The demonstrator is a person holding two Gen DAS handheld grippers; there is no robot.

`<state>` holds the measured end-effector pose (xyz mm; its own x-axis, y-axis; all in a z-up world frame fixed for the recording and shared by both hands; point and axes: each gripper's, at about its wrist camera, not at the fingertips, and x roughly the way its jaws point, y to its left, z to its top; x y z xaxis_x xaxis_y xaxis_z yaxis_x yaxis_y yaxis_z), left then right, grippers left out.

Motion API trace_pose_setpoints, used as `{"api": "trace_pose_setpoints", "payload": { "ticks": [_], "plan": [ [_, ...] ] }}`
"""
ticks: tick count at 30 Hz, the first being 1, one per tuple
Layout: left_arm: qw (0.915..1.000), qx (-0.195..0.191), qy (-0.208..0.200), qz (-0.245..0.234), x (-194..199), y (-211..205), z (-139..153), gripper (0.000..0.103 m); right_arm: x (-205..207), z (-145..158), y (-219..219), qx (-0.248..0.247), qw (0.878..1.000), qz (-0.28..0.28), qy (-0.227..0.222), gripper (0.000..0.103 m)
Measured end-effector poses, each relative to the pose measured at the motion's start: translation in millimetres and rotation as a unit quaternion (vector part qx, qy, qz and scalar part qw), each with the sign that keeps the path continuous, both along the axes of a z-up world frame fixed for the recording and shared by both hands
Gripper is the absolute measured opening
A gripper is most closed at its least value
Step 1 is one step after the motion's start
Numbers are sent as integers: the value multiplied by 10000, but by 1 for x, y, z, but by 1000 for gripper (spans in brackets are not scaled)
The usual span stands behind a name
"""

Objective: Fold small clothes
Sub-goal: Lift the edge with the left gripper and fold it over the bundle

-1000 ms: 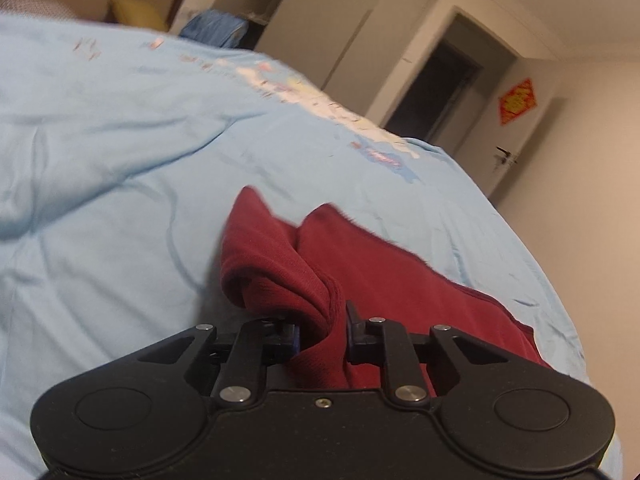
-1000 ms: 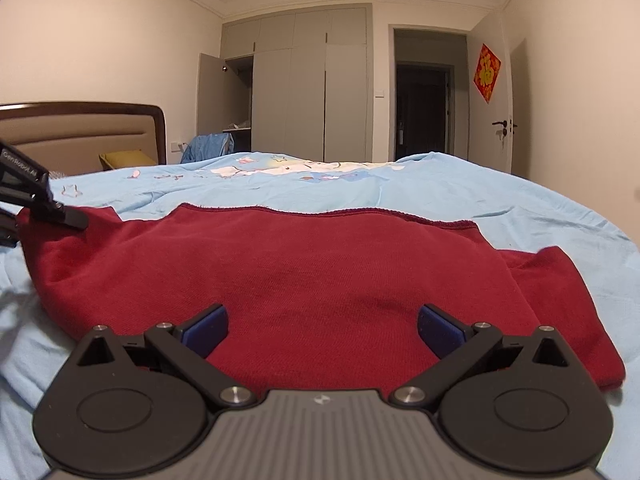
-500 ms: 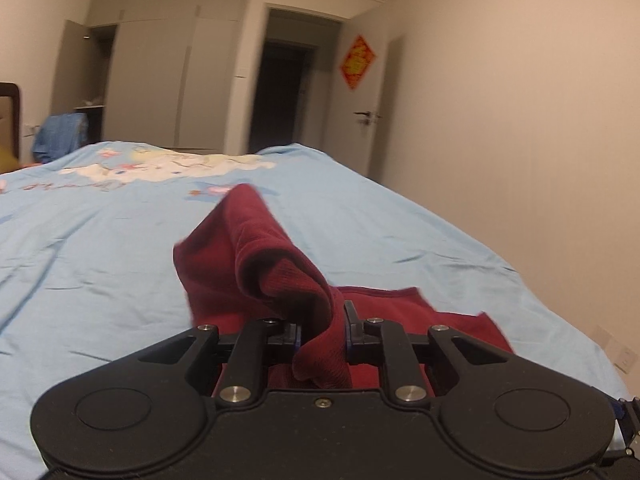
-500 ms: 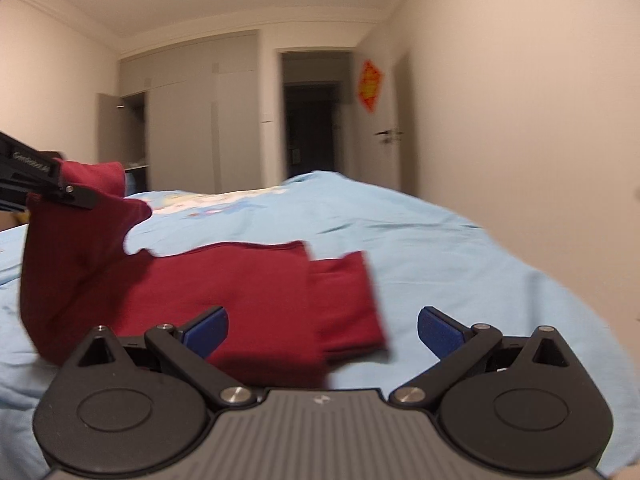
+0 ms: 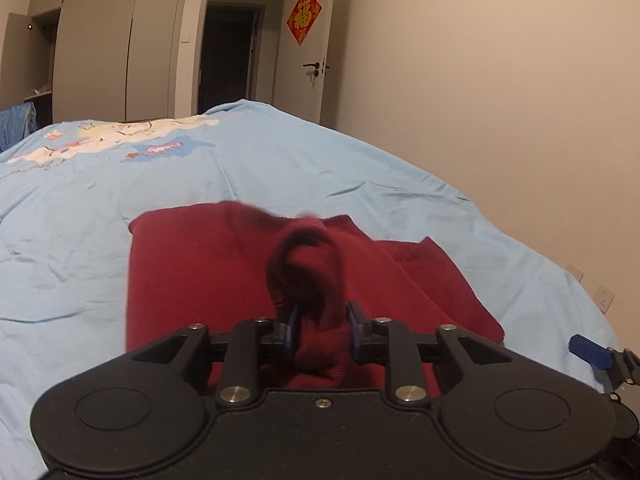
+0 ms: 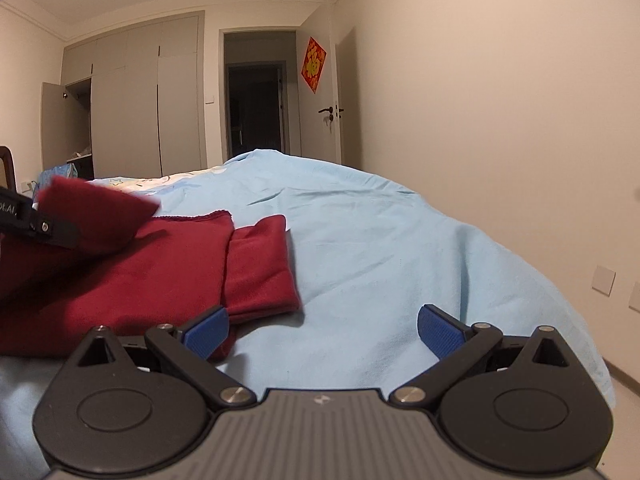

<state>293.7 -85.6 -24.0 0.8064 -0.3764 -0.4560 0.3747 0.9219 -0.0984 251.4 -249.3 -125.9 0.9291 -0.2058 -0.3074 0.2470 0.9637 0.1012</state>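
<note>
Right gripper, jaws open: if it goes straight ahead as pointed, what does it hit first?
Probably the light blue bedsheet: bare sheet fills the space between the open right gripper fingers. The dark red garment lies just left, near the left fingertip, so it may brush; depth is unclear.

Dim, warm indoor light, perhaps from overhead; soft shadows. Fisheye bends the walls and darkens corners. The lifted red cloth (image 5: pixel 308 264) blurs.
</note>
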Motion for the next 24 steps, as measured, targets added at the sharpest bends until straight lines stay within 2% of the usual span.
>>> {"api": "trace_pose_setpoints", "payload": {
  "ticks": [1,4,6,9,11,16,21,24],
  "plan": [
    [10000,-32,23,-31,-1,0,-2,33,1,-1,-1,48,10000,0,11,103],
    [10000,72,-28,-58,-7,-3,-4,46,1,-3,-3,98,9999,3,53,103],
    [9997,198,-161,-59,-17,-4,-4,61,1,-4,-3,86,9999,0,67,103],
    [9986,374,-372,-77,-32,-5,-4,71,2,-5,-3,100,9999,3,98,103],
    [9975,502,-495,-84,-42,-6,-5,74,3,-6,-4,106,9999,1,120,103],
    [9949,789,-625,-55,-53,-8,-14,71,4,-6,-4,116,9998,10,134,103],
    [9940,890,-640,-51,-52,-4,-16,46,-1,-1,-15,498,9985,228,3,103],
    [9947,796,-637,-131,-52,-2,-16,38,-1,7,-27,845,9953,470,-80,103]
  ]
}}
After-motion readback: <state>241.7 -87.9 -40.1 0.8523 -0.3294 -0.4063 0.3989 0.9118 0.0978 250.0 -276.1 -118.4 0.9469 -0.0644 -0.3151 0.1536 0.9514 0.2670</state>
